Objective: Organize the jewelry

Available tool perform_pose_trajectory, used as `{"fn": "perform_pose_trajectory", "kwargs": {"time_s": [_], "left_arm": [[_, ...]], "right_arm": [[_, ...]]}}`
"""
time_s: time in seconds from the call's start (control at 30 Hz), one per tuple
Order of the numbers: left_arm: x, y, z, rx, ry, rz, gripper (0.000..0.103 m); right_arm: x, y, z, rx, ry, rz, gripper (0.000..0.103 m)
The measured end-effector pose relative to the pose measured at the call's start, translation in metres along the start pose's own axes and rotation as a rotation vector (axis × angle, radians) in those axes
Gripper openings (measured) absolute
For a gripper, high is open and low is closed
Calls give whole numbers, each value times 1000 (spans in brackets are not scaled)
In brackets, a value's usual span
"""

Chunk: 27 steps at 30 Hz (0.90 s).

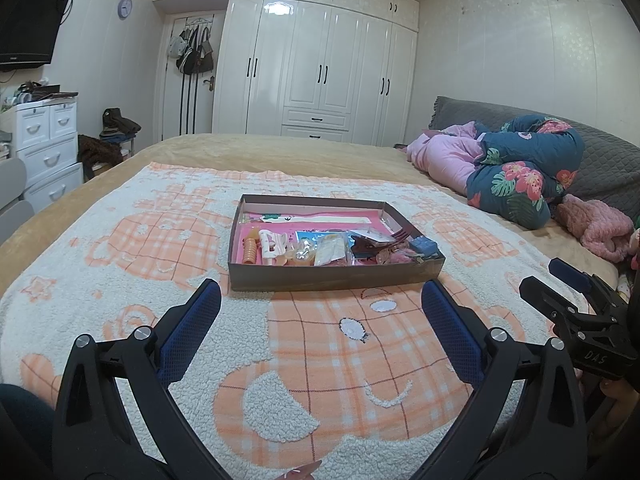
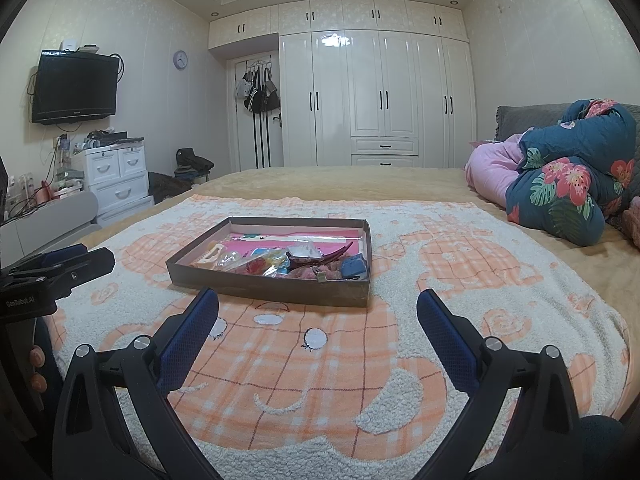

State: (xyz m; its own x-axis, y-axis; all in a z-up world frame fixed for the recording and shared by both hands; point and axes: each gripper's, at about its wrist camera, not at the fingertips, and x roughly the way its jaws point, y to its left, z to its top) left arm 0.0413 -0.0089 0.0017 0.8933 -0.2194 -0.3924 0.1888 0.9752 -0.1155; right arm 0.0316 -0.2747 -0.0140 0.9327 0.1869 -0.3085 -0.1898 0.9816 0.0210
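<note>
A shallow dark box with a pink lining lies on an orange-and-white fleece blanket on the bed. It holds several small items: an orange coil, a white clip, clear packets, a dark red hair claw and a blue box. The box also shows in the right wrist view. My left gripper is open and empty, just short of the box's near wall. My right gripper is open and empty, near the box's front right corner. Each gripper shows at the edge of the other's view.
A rolled floral and pink quilt lies at the right on the bed. A white wardrobe fills the far wall. A white drawer unit and a wall television stand at the left.
</note>
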Motion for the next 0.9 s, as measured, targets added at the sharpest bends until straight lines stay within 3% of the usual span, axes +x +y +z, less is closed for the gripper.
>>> {"fn": "perform_pose_trajectory", "kwargs": {"time_s": [0.9], "left_arm": [[2, -1, -2, -2, 13, -5, 92]], "right_arm": [[1, 0, 1, 1, 1, -6, 97]]}}
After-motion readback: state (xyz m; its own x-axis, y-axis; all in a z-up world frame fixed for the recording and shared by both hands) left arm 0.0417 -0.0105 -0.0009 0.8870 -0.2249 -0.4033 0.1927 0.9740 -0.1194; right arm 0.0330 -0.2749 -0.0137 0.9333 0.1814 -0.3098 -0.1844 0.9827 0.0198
